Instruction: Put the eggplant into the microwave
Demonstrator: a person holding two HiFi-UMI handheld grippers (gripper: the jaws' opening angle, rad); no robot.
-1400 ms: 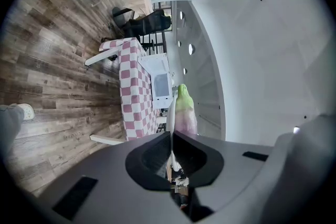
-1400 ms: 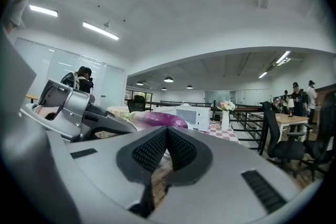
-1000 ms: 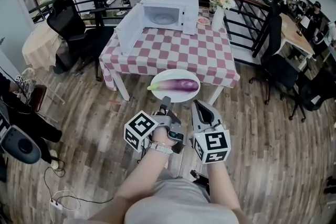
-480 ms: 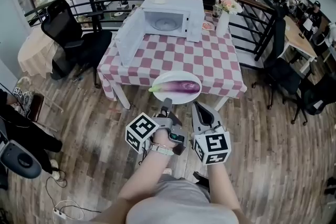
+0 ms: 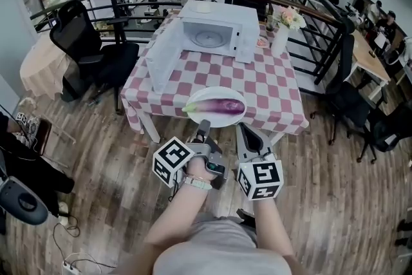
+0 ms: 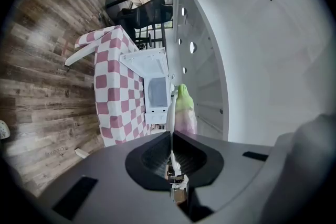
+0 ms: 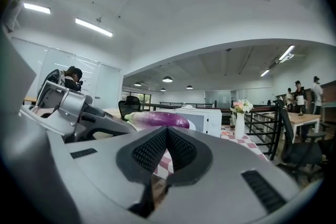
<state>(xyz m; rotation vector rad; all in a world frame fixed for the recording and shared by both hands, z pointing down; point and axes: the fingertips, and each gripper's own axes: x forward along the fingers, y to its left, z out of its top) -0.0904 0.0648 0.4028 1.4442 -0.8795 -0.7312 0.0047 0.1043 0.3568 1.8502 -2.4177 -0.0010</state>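
A table (image 5: 270, 93) in a pink-and-white checked cloth fills the middle of the head view. At its far side stands a white microwave (image 5: 215, 32), its door (image 5: 161, 55) swung open to the left and its cavity facing this way. Nearer, over the table's front edge, a white plate (image 5: 215, 93) hangs in the air with the eggplant (image 5: 222, 106) lying on it. The left gripper (image 5: 203, 130) has its jaws pinched tight on the plate's near rim, which its own view shows as a thin white edge running out from between the pads. The right gripper (image 5: 243, 131) sits just beside that rim to the right, its pads together, and I can see nothing between them. The eggplant's long axis runs across the line of both grippers, green stem end to the left. The open cavity lies straight ahead beyond it, so the left hand, which carries the load, looks best placed to take it forward.
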